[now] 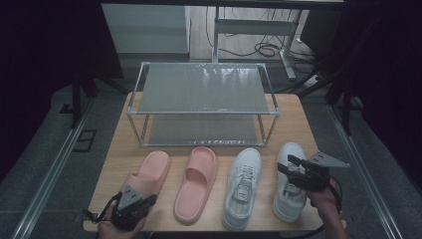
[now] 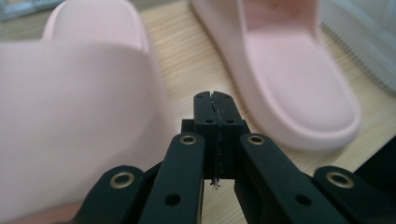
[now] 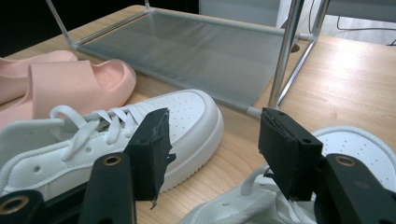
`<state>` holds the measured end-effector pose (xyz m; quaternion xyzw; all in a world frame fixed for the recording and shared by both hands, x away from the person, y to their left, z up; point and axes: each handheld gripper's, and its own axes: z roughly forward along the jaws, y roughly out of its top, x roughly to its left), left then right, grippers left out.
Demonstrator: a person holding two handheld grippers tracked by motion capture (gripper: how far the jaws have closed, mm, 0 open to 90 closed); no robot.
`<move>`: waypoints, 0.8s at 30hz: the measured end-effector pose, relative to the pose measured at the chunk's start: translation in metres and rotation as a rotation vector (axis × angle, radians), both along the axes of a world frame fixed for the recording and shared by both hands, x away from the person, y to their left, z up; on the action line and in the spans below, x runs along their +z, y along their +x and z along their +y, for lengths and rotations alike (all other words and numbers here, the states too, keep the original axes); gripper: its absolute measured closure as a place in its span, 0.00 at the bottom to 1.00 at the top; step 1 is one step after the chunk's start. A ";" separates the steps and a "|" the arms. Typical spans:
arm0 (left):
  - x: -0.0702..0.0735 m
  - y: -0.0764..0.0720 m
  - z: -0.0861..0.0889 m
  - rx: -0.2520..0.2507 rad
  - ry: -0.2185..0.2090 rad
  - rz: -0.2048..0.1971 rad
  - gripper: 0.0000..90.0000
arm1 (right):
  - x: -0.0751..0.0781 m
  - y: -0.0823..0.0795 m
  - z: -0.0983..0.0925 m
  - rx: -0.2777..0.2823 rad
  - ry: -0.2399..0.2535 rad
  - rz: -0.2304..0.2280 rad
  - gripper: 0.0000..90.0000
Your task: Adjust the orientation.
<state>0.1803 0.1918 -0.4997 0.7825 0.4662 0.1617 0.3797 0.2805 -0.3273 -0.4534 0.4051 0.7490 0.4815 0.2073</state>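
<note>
Two hand-held grippers are working at a row of footwear in front of a two-tier shoe rack [image 1: 201, 112]. The left gripper [image 1: 130, 203] is hovering at the heel end of the left pink slipper [image 1: 147, 175], with its jaws pressed fully together and nothing between them; in the left gripper view the slipper's band [image 2: 70, 121] is lying just to the left of the closed tips, and the right pink slipper [image 2: 285, 79] is lying ahead and to their right. The right gripper [image 3: 212, 154] is hanging over the right white sneaker [image 1: 289, 181], jaws standing wide apart and empty, the left white sneaker [image 3: 116, 135] passing behind its left jaw. To take the slipper well, the left jaws are probably needing to part first, then straddle the heel rim or the band edge squarely before closing, so that the soft foam is not slipping or twisting on the lift towards the rack.
</note>
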 end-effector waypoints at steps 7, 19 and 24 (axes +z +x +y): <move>-0.009 0.000 0.003 0.005 0.003 0.029 1.00 | -0.003 0.001 0.001 -0.007 -0.007 0.013 0.48; -0.015 0.003 0.012 0.027 -0.001 0.049 1.00 | -0.002 -0.002 -0.003 -0.020 -0.002 0.019 0.49; -0.015 0.003 0.016 0.032 0.009 0.047 1.00 | -0.001 -0.003 -0.004 -0.018 -0.002 0.011 0.49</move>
